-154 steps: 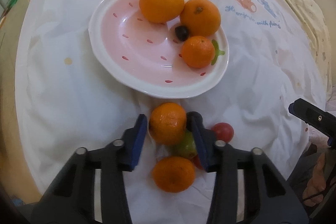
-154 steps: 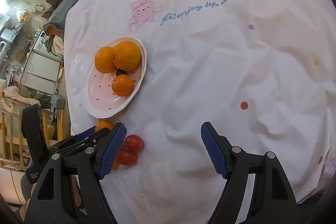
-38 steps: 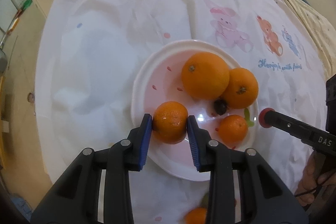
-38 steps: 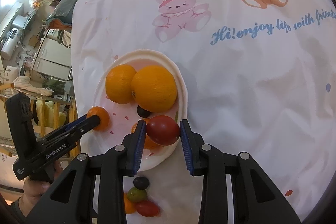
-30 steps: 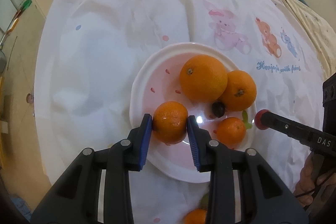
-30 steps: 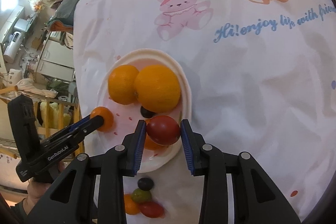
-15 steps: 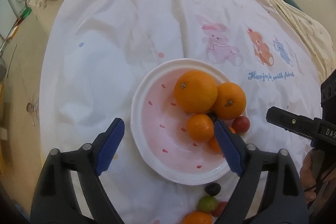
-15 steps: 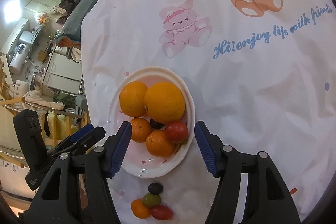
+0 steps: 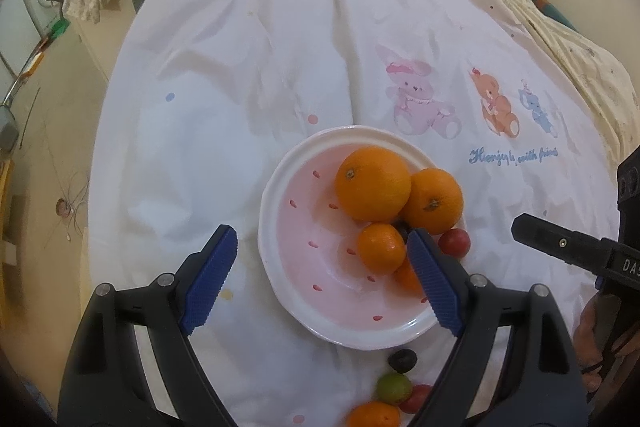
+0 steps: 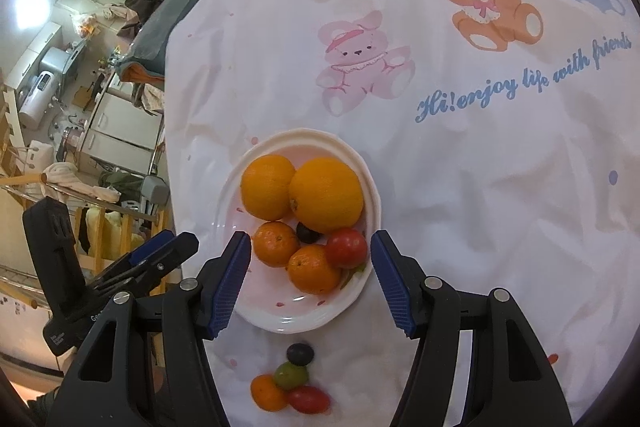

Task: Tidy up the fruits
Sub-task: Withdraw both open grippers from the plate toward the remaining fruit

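Observation:
A pink plate (image 9: pixel 280 211) (image 10: pixel 280 315) on the white cloth holds two big oranges (image 9: pixel 373 183) (image 10: pixel 326 201), two small mandarins (image 9: pixel 380 248) (image 10: pixel 314 269), a dark plum (image 10: pixel 307 234) and a red tomato (image 9: pixel 454 242) (image 10: pixel 346 248). My left gripper (image 9: pixel 322 281) is open and empty above the plate's near side. My right gripper (image 10: pixel 310 279) is open and empty above the plate. On the cloth near the plate lie a dark plum (image 9: pixel 402 360) (image 10: pixel 300 353), a green fruit (image 9: pixel 394 388) (image 10: pixel 291 375), a red tomato (image 9: pixel 416 398) (image 10: pixel 309 399) and a mandarin (image 9: pixel 373 414) (image 10: pixel 268 392).
The cloth (image 10: pixel 480 167) has printed animals and blue lettering. The table edge drops off to the left in the left wrist view (image 9: pixel 100 167). The other gripper's body shows at the right in the left wrist view (image 9: pixel 576 251).
Both grippers have let go: the mandarin and the red tomato now lie in the plate. Both grippers opened wide and drew back and up from the plate.

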`<state>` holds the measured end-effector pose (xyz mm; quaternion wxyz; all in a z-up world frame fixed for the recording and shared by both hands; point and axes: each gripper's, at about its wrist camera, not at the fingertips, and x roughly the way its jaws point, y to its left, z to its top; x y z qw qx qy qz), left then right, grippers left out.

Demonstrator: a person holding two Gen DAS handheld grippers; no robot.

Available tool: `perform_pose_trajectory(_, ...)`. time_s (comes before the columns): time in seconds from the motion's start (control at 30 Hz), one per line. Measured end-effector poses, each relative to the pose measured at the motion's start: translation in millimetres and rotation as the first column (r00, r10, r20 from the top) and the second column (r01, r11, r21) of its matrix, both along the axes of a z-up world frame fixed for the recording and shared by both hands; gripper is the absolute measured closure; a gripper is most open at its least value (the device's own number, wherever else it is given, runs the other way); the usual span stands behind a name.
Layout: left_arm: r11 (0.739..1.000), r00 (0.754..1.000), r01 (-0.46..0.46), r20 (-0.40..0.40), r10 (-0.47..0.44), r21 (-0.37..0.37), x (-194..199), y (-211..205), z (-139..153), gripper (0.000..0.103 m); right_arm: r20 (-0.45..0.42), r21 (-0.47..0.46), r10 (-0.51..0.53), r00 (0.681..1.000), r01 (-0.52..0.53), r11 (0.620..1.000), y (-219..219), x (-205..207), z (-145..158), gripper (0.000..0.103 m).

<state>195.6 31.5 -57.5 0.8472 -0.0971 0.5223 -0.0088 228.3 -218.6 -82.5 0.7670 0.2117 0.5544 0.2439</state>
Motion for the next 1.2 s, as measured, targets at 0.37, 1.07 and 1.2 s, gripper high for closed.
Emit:
perform_pose_trajectory(0.37,0.998,0.996,0.015,0.085,-0.020,0.053,-37,-7,26,0.018,0.084,-0.007,-0.021,0.996,0.022,1.000,-11,-40,30,0.038)
perform_pose_trajectory(1.07,0.999,0.994,-0.012,0.105,0.008,0.037,-131,-10,36,0.018,0.122,-0.047,-0.056,0.991,0.062,0.997,-31,-125,40,0.014)
perform_pose_trajectory(1.2,1.000,0.997,0.010,0.073,-0.012,0.029,-134,-14,30,0.018,0.094,-0.046,-0.075,0.993,0.079,0.996,-36,-138,32,0.012)
